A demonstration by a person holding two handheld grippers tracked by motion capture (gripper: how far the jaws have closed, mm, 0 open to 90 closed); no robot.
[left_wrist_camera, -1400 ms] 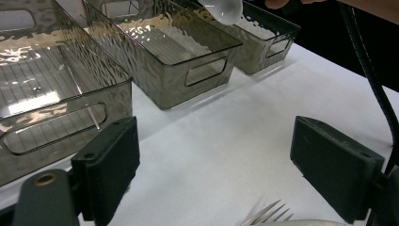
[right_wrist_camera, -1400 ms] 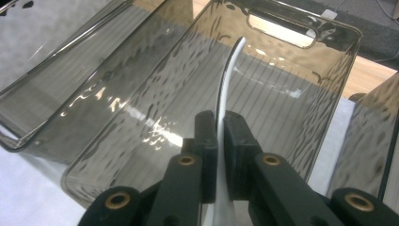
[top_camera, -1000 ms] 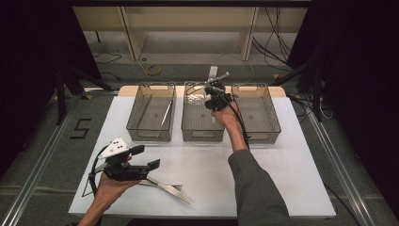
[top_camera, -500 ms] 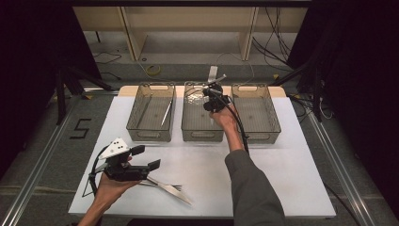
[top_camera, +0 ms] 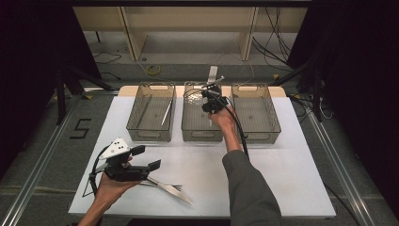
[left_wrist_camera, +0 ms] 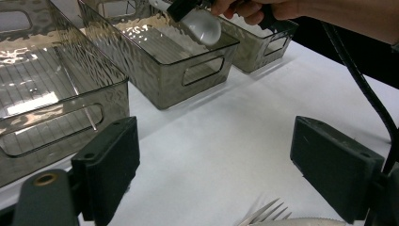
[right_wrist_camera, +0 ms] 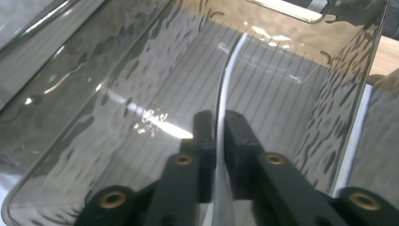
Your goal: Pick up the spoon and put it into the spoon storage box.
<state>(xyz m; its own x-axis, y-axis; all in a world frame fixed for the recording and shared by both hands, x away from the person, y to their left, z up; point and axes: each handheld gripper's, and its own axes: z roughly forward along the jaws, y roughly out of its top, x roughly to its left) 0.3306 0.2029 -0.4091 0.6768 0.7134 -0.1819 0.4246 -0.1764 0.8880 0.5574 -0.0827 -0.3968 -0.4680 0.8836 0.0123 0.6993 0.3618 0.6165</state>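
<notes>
The white plastic spoon (right_wrist_camera: 226, 70) hangs over the middle bin (top_camera: 202, 134), its thin handle between the jaws of your right tool (top_camera: 211, 100). Those jaws have just been opening, and the grip looks slack. The spoon is light, slick and a little springy, so I'd take it by the flat of the handle; the bowl (left_wrist_camera: 203, 26) would skid out. Your left tool (top_camera: 146, 157) stands wide apart and empty, just above a fork (left_wrist_camera: 266, 214) on the white bench (top_camera: 282, 179). The bins are ribbed, clear plastic. Beyond them are dark curtains, wooden shelving and loose floor cables.
</notes>
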